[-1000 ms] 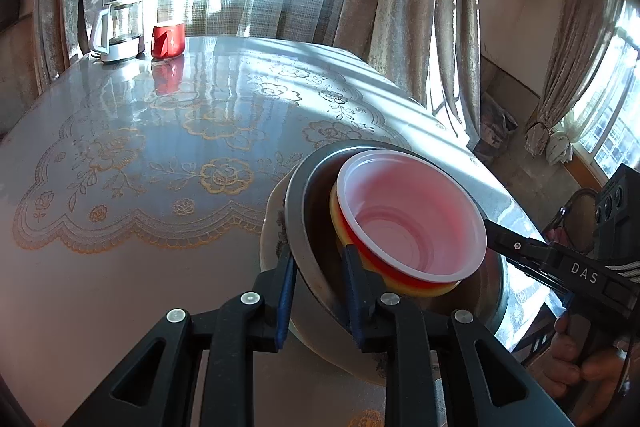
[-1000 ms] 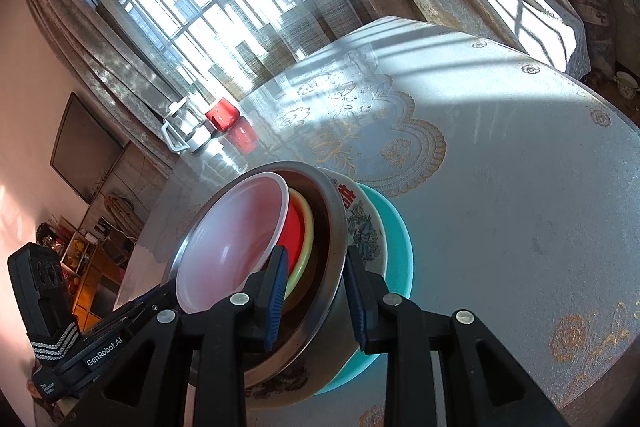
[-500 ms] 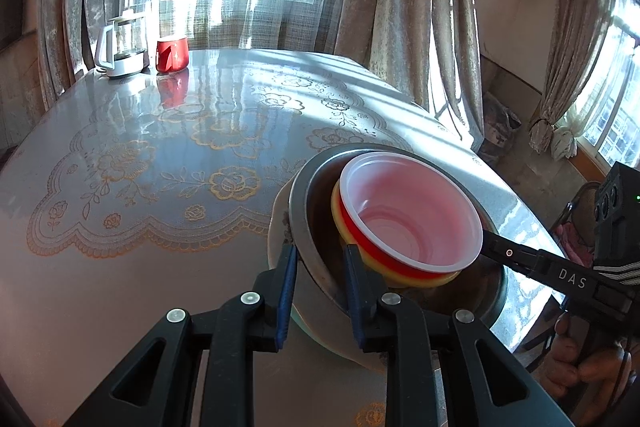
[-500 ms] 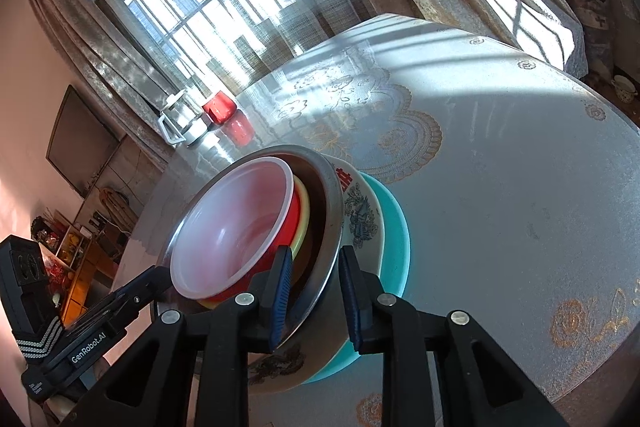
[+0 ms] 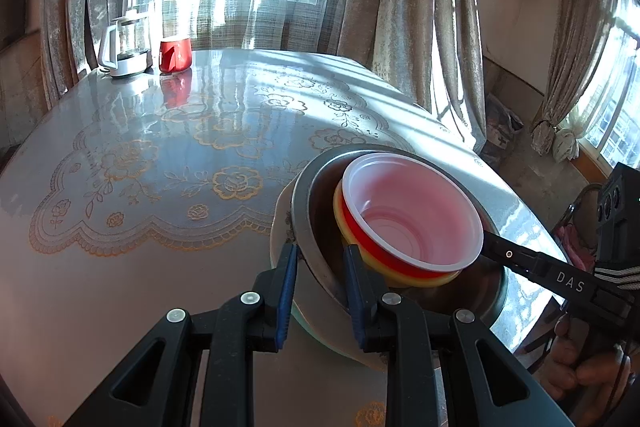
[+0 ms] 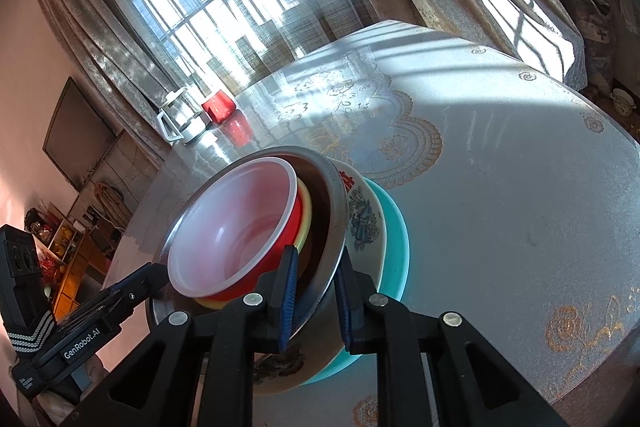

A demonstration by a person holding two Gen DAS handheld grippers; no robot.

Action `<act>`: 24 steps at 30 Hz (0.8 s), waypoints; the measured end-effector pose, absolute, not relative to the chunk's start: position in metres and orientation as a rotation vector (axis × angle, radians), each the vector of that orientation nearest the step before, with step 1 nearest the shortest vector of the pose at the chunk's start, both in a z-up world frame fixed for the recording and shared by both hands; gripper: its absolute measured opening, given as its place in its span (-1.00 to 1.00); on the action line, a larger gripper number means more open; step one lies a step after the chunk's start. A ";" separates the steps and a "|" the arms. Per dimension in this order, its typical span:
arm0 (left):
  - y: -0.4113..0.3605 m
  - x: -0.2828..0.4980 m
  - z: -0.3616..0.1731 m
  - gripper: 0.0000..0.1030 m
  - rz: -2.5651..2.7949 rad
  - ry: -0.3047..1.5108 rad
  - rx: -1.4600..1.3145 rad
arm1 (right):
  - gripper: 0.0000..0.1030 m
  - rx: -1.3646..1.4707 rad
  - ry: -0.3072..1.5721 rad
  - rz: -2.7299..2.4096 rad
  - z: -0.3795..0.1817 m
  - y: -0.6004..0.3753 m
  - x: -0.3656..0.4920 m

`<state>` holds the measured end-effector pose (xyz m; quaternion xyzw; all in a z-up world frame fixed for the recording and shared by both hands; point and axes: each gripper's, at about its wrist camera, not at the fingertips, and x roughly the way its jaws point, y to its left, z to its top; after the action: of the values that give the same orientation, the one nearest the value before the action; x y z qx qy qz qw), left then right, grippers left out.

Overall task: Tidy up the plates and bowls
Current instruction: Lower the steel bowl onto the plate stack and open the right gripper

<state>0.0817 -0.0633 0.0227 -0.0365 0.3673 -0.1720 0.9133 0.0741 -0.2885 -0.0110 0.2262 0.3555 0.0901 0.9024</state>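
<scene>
- Left wrist view: left claw (image 5: 320, 281) is pinching the near rim of the steel bowl (image 5: 316, 211), one pad outside the wall, one inside. Closed on the rim, not fully shut.
- Nested stack is sitting right ahead of the claw: white-lined red bowl (image 5: 412, 215) on top, yellow bowl (image 5: 404, 277) under it, both inside the steel bowl; pale plate (image 5: 280, 227) is showing below, out past the claw's outer pad.
- Right claw (image 5: 486, 241) is coming in from the far right side and taking the opposite rim; its pads are hidden behind the red bowl here.
- Kettle (image 5: 124, 47) and red mug (image 5: 175, 55) are standing well apart, at the far end of the table (image 5: 160, 155).
- Right wrist view: right claw (image 6: 316, 295) is clamping the steel bowl (image 6: 334, 227) rim the same way, wall between the pads. Patterned plate (image 6: 364, 219) and teal plate (image 6: 394, 235) are sitting just beyond the outer pad; left claw (image 6: 156, 277) is holding the far rim.
- Handling call: steel is stiff but slick, thin rim, so the pads are likely relying on squeeze alone. Plastic bowls look light and loose inside; plates look ceramic, so heavy and chippable.
- Two opposed rim grips look right; keeping it level matters or the inner bowls will be sliding.
</scene>
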 end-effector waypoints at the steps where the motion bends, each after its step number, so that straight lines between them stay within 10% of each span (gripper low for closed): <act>1: -0.063 0.081 0.023 -0.52 -0.353 0.756 -0.075 | -0.64 0.464 0.734 0.185 -0.011 -0.288 0.074; 24: -0.041 0.067 0.026 -0.52 -0.295 0.751 -0.101 | -0.48 0.403 0.730 0.142 -0.004 -0.279 0.068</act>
<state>0.0665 -0.0411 0.0260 -0.0491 0.3652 -0.1435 0.9185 0.0675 -0.2794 -0.0043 0.1955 0.3541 0.0691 0.9119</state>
